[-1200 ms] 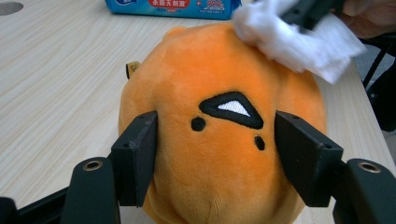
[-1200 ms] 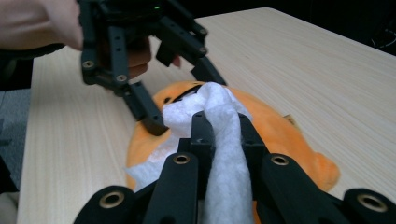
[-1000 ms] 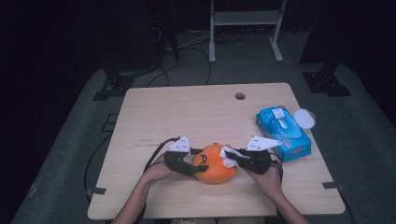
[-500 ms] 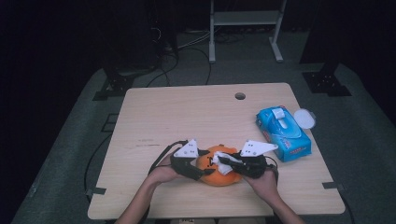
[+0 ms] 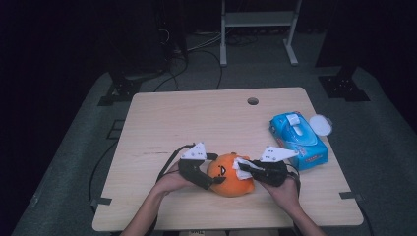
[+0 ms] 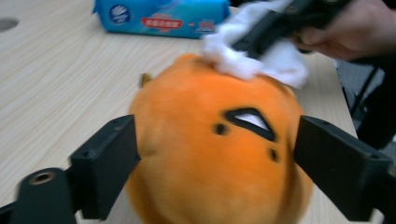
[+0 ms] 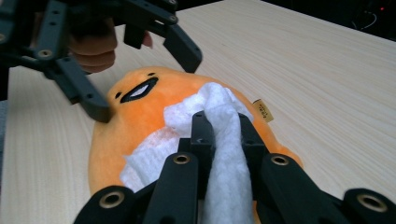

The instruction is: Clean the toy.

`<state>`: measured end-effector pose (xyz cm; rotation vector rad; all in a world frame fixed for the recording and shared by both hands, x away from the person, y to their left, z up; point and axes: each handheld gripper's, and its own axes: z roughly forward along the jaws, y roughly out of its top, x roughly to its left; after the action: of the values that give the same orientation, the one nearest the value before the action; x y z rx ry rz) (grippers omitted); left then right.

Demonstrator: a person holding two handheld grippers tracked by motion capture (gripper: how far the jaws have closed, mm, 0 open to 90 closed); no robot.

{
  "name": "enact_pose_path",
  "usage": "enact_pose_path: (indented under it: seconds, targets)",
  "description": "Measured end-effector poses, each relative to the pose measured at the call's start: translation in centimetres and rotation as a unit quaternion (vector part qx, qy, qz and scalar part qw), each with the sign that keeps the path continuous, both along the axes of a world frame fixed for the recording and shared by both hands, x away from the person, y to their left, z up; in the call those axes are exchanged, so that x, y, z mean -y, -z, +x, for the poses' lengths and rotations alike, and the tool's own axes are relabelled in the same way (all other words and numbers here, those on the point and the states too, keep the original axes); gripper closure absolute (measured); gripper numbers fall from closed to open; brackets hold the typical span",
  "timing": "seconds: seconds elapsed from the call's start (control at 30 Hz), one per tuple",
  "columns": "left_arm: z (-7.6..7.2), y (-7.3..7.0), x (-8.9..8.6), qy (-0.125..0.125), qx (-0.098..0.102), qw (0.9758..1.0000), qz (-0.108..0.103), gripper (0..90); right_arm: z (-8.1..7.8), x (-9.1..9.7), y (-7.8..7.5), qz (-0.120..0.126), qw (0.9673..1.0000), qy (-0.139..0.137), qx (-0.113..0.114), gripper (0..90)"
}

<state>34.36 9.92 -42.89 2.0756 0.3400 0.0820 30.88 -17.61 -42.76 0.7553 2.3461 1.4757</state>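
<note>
Your left tool (image 5: 209,178) has just been spreading its jaws, and they now stand wide on either side of the orange plush toy (image 5: 230,174), close against its flanks, though the blur keeps you from telling whether they press it. The toy lies near the front edge of the counter (image 5: 196,118), about midway along it. Your right tool (image 5: 241,166) is pinching a white wipe (image 7: 219,135) tight between its jaws and holds it against the toy's top, while the blue wipes pack (image 5: 298,140) lies near the right edge.
</note>
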Motion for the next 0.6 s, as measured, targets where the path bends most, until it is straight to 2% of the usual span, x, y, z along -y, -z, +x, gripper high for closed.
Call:
enact_pose_path:
  seconds: [0.07,0.17,0.23,0.27,0.33,0.43,0.47,0.6]
  targets:
    - [0.1,0.4,-0.1,0.003,-0.009,0.9999,0.003,14.7,-0.1,0.0,0.0,0.001,1.0000,-0.002,-0.001,80.4]
    - [-0.2,0.5,0.1,0.009,-0.002,0.9999,0.005,22.5,-0.2,-0.2,-0.2,0.004,1.0000,-0.005,0.002,80.4]
    - [-0.5,0.3,0.4,0.018,0.016,0.9996,0.013,25.3,-0.5,-0.5,-0.5,0.005,0.9999,-0.011,0.010,80.4]
    - [-0.8,0.2,0.7,0.024,0.027,0.9992,0.016,26.3,-0.6,-0.7,-0.6,0.013,0.9997,-0.018,0.010,80.3]
    - [-1.3,0.0,1.2,0.038,0.050,0.9977,0.026,27.8,-1.0,-1.5,-1.0,0.018,0.9991,-0.035,0.017,80.4]
    - [-1.9,-0.4,1.8,0.049,0.076,0.9950,0.043,28.9,-1.5,-2.7,-1.4,0.005,0.9978,-0.051,0.041,80.3]
    - [-2.0,-0.4,1.7,0.049,0.077,0.9947,0.046,29.2,-1.6,-2.8,-1.4,0.000,0.9977,-0.049,0.047,80.4]
    - [-1.8,-0.2,1.4,0.048,0.072,0.9954,0.040,29.9,-1.1,-2.2,-1.2,-0.004,0.9986,-0.035,0.038,80.4]
